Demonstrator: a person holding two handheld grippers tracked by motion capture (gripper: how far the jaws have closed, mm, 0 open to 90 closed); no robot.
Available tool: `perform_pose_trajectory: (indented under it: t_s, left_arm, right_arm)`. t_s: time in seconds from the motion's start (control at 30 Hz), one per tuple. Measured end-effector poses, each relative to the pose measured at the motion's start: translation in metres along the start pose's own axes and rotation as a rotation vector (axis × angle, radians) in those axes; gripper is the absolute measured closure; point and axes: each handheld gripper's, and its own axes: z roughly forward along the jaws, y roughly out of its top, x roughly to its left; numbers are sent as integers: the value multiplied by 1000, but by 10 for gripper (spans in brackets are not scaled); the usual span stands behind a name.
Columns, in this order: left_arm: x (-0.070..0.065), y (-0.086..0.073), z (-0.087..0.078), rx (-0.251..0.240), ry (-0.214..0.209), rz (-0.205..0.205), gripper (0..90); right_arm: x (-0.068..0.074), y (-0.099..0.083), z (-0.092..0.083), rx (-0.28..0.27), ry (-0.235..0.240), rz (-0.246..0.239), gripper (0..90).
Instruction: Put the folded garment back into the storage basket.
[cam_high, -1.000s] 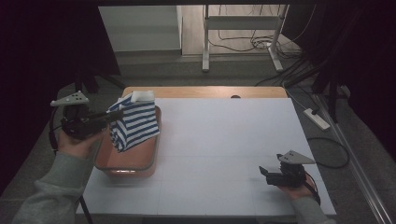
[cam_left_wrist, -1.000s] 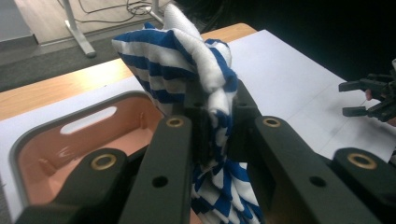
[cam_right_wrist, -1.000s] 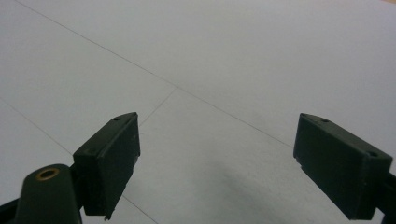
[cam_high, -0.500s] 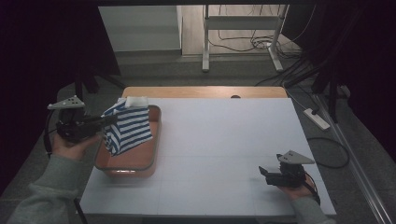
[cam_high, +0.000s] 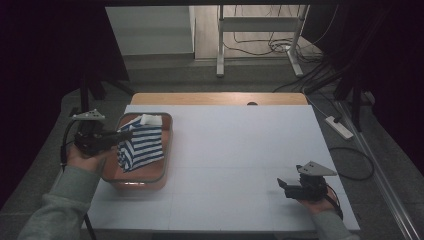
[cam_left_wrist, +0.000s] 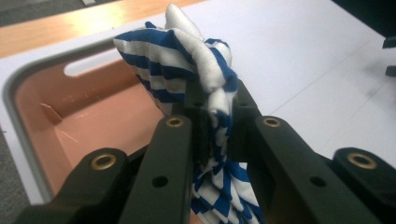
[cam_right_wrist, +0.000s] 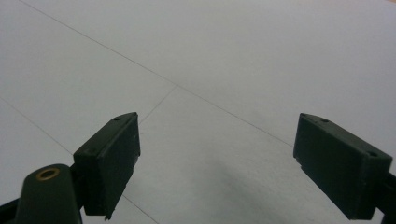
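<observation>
A blue and white striped cloth (cam_high: 141, 145) hangs bunched over an orange tray (cam_high: 150, 181) with a grey rim at the table's left side. My left gripper (cam_high: 126, 135) is shut on the cloth's top, and the cloth's lower part reaches into the tray. In the left gripper view the cloth (cam_left_wrist: 187, 65) is pinched between the two black jaws of that gripper (cam_left_wrist: 218, 119), above the tray's floor (cam_left_wrist: 88, 126). My right gripper (cam_high: 283, 185) rests low at the table's near right, and its jaws stand wide apart (cam_right_wrist: 217, 163) over bare white tabletop with nothing between them.
The white tabletop (cam_high: 240, 145) spreads between the tray and the right hand. A wooden strip (cam_high: 220, 98) runs along the far edge. Beyond the table stand a metal frame (cam_high: 260, 40) and cables on the floor; a power strip (cam_high: 340, 127) lies off the right edge.
My left gripper has come down and slightly toward the left with the cloth, so the cloth now hangs lower into the tray. The right gripper has stayed where it was.
</observation>
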Motion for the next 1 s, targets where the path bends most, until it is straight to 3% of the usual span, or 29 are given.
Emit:
perform_pose_trajectory:
  t_s: [0.27, 0.4, 0.57, 0.7, 1.0]
  left_arm:
    - [3, -1, 22, 58, -12, 2, 818]
    - [7, -2, 40, 109, -12, 0, 817]
    - [11, -2, 54, 155, 14, 1, 817]
    - [17, -5, 63, 168, 14, -23, 815]
    - [33, -14, 86, 295, 110, -49, 801]
  right_arm:
    - [0, 0, 0, 2, 0, -5, 154]
    - [0, 0, 0, 1, 3, -2, 154]
    - [0, -1, 0, 0, 2, -1, 154]
    - [0, -1, 0, 0, 3, -2, 154]
    - [0, -1, 0, 8, 5, -3, 153]
